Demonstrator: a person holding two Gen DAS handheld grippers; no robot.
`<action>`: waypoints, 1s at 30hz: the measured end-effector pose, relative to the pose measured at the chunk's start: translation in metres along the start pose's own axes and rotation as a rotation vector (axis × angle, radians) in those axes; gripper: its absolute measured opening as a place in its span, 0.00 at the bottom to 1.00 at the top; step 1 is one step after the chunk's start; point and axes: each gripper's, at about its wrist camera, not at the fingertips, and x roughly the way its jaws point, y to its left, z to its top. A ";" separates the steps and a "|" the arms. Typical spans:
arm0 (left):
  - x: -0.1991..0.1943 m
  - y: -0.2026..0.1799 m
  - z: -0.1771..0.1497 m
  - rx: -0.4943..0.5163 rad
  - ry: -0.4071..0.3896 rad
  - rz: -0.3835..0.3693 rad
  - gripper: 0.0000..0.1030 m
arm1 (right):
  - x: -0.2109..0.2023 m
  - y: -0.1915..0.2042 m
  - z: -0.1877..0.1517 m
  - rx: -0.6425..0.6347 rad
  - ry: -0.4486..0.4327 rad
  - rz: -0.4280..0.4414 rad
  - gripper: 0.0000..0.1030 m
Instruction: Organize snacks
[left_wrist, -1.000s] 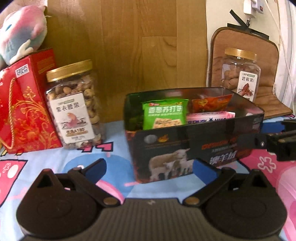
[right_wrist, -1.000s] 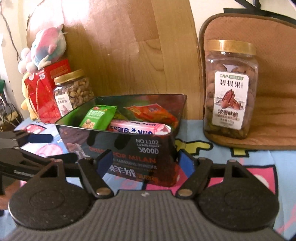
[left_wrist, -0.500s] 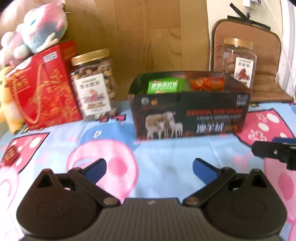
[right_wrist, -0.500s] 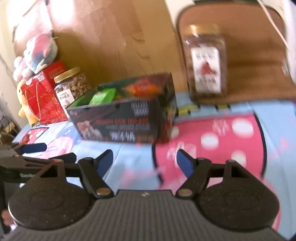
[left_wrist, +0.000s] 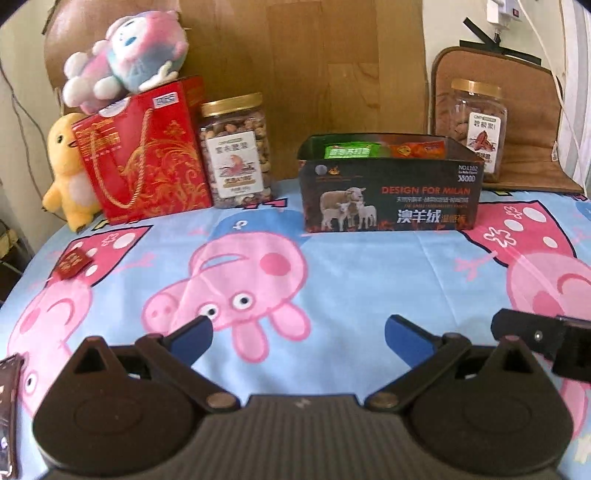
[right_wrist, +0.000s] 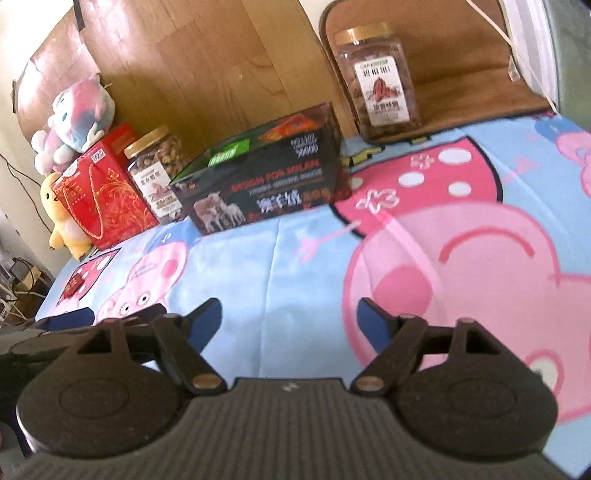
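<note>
A dark open box (left_wrist: 391, 195) printed with sheep stands at the back of the table; a green snack pack (left_wrist: 347, 150) and an orange snack pack (left_wrist: 417, 149) stick up inside it. The box also shows in the right wrist view (right_wrist: 266, 184). My left gripper (left_wrist: 298, 338) is open and empty, low over the cloth, well in front of the box. My right gripper (right_wrist: 291, 321) is open and empty, also back from the box; its finger shows in the left wrist view (left_wrist: 532, 336). A small red packet (left_wrist: 73, 263) lies on the cloth at left.
A pink cartoon-pig tablecloth (left_wrist: 332, 266) covers the table. A red gift box (left_wrist: 144, 155), a nut jar (left_wrist: 236, 151) and plush toys (left_wrist: 125, 55) stand at back left. Another nut jar (left_wrist: 476, 125) sits on a brown cushion at back right. A dark wrapper (left_wrist: 9, 406) lies at the near left edge.
Both grippers have drawn back from the box toward the near side of the table; the box now looks smaller and farther. Both stay open and empty.
</note>
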 end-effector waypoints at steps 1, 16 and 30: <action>-0.002 0.001 -0.001 0.002 0.000 0.010 1.00 | 0.000 0.002 -0.001 0.004 0.001 -0.003 0.87; -0.013 0.016 -0.011 -0.051 0.071 0.012 1.00 | -0.013 0.021 -0.009 -0.013 -0.013 0.029 0.88; -0.012 0.001 -0.012 -0.015 0.091 0.010 1.00 | -0.017 0.018 -0.010 -0.006 -0.031 0.025 0.88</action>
